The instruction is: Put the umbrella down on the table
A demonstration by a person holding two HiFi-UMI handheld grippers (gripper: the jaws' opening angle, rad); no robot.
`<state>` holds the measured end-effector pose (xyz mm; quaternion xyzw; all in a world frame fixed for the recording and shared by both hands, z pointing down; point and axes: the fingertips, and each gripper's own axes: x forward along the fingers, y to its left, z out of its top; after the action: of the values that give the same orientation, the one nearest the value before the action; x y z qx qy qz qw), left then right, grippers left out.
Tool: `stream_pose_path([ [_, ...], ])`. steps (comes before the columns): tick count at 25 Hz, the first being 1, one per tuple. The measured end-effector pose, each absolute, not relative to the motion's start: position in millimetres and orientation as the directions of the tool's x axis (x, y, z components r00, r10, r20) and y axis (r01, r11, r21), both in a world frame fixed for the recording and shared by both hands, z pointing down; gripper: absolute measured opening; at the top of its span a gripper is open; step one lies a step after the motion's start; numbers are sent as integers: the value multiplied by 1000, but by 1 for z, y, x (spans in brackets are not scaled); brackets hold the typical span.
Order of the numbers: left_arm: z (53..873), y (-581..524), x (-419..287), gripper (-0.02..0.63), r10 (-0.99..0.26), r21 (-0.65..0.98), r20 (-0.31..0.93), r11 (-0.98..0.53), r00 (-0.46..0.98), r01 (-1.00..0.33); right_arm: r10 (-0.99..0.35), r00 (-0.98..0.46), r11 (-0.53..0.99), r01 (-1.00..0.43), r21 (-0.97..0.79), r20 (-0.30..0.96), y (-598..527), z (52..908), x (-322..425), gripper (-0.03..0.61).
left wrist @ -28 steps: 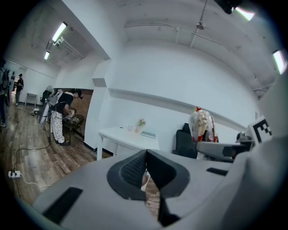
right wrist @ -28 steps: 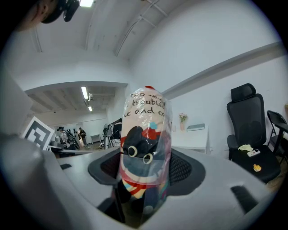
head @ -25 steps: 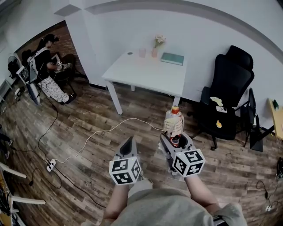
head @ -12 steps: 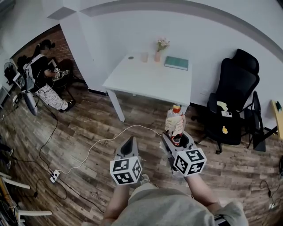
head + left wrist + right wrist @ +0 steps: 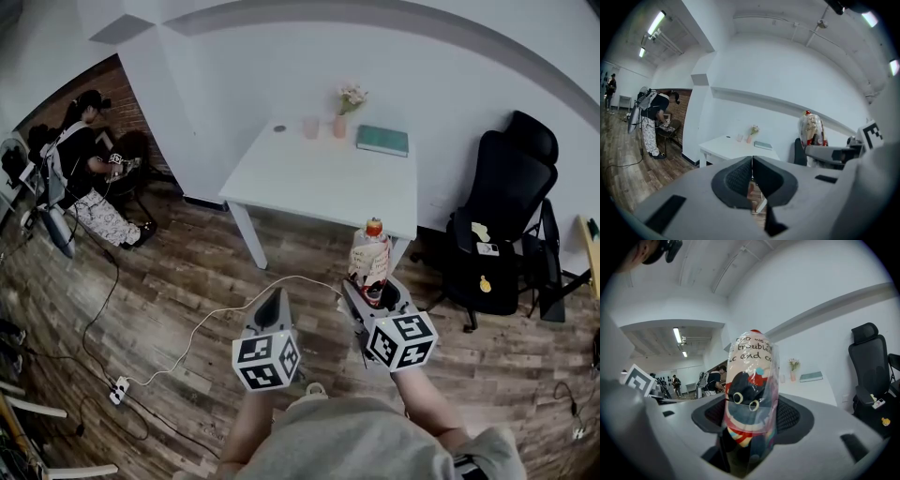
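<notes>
**A:** so where was the umbrella at that point?

**B:** The umbrella was just right of the middle of the head view. It was folded up in a clear plastic sleeve with a cartoon cat print, standing upright with its red tip on top. The right gripper had it, jaws spread wide and clamped on the lower part. In the right gripper view it filled the whole center.

**A:** on the table already?

**B:** nope. The white table sat higher in the frame. The umbrella's tip overlapped the table's near right corner in the picture, but it was up in the air over the wooden floor.

**A:** and the other one?

**B:** The left gripper was near the right one, on its left in the lower middle. Its jaws were pressed together with nothing between them.

**A:** anything else around?

**B:** There was a teal book, a small vase of flowers and a pinkish cup along the table's far edge. A black office chair stood at the right, and a person was by the brick wall at upper left. A white cable ran across the floor to a power strip at lower left.
</notes>
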<state>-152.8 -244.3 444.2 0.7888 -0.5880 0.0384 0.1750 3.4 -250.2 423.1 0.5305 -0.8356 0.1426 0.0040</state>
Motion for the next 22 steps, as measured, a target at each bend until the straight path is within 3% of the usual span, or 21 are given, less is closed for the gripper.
stream_pose_path([
  [22,459,-344,-187,8,-900,253,272,-276,342,-927,-897,-400,365,-910,-197,187,-344,435,-29,268],
])
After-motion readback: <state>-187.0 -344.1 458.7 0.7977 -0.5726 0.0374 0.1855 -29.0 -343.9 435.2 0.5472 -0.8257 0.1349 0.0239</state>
